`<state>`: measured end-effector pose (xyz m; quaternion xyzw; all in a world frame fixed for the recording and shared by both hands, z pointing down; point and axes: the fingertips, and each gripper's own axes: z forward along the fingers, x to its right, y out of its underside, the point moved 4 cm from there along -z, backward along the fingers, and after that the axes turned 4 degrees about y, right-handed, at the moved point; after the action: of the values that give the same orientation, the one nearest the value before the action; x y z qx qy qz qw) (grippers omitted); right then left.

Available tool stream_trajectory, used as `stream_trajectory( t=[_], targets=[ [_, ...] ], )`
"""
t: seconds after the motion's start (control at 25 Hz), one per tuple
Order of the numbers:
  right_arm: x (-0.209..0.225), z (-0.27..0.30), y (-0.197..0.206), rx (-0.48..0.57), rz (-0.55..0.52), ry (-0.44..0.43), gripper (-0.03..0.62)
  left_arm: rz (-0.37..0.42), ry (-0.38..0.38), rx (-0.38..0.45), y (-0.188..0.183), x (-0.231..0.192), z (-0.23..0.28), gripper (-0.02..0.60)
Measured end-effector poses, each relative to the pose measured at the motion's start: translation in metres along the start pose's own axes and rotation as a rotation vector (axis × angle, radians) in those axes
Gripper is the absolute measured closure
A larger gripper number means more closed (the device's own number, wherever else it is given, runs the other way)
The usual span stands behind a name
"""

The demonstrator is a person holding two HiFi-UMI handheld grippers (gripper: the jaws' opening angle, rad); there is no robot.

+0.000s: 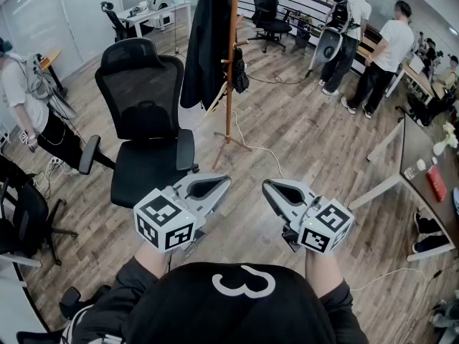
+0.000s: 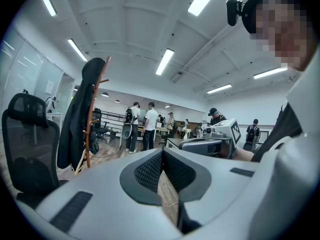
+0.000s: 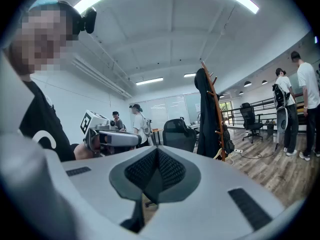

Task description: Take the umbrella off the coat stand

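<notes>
Both the left gripper (image 1: pixel 224 182) and the right gripper (image 1: pixel 268 186) are closed on nothing, and well ahead of their jaws the umbrella (image 1: pixel 239 72), seemingly the small dark bundle hanging on the coat stand (image 1: pixel 229 113), should be light and soft, best gripped around its middle.

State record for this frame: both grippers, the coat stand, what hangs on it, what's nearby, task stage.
left gripper: shut, empty, held low in front of the person
right gripper: shut, empty, beside the left one
coat stand: upright on the wood floor, ahead, clear of both grippers
on stand: dark coat on its left; small dark item on its right
umbrella: cannot tell which item it is
office chair: black, left of the stand
task stage: nothing grasped yet
</notes>
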<state>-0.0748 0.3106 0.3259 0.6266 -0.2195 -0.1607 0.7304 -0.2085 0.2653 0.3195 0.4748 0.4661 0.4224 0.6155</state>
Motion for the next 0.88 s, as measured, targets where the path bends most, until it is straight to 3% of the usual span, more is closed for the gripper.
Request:
stream_trajectory(
  t=[0.44, 0.88],
  targets=[
    [-0.047, 0.010, 0.000, 0.000, -0.035, 0.010, 0.569, 0.014, 0.022, 0.036, -0.001, 0.004, -0.041, 0.566],
    [-0.026, 0.013, 0.013, -0.022, 0.018, 0.017, 0.569, 0.005, 0.043, 0.014, 0.007, -0.003, -0.019, 0.566]
  ],
)
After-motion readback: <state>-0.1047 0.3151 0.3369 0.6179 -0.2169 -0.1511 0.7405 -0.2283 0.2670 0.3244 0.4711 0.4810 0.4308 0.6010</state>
